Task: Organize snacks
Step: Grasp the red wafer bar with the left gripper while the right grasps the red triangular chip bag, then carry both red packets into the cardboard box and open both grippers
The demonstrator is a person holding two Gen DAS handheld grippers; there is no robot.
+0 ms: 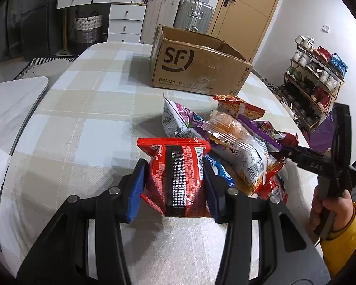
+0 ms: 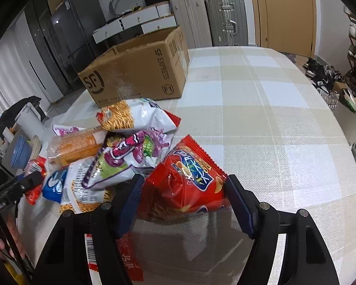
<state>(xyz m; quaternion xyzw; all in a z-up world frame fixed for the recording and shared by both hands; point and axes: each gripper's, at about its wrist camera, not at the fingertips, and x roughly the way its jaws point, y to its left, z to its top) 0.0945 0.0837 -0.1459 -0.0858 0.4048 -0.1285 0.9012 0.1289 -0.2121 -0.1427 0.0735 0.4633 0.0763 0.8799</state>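
Observation:
A pile of snack bags (image 1: 230,137) lies on the checked tablecloth, in front of an open SF cardboard box (image 1: 197,68). My left gripper (image 1: 175,180) is shut on a red packet with a black strip (image 1: 178,175) at the near edge of the pile. My right gripper (image 2: 182,194) is shut on a red chip bag (image 2: 187,178) at the right side of the pile (image 2: 121,147). The box also shows in the right wrist view (image 2: 140,71), behind the pile. The right gripper also shows in the left wrist view (image 1: 330,163), far right.
The table's cloth (image 1: 83,109) stretches left of the pile and right of it (image 2: 273,118). A red flat packet (image 2: 128,256) lies under my right gripper. Suitcases (image 2: 208,19), drawers (image 1: 125,21), a door and a shoe rack (image 1: 315,83) stand beyond the table.

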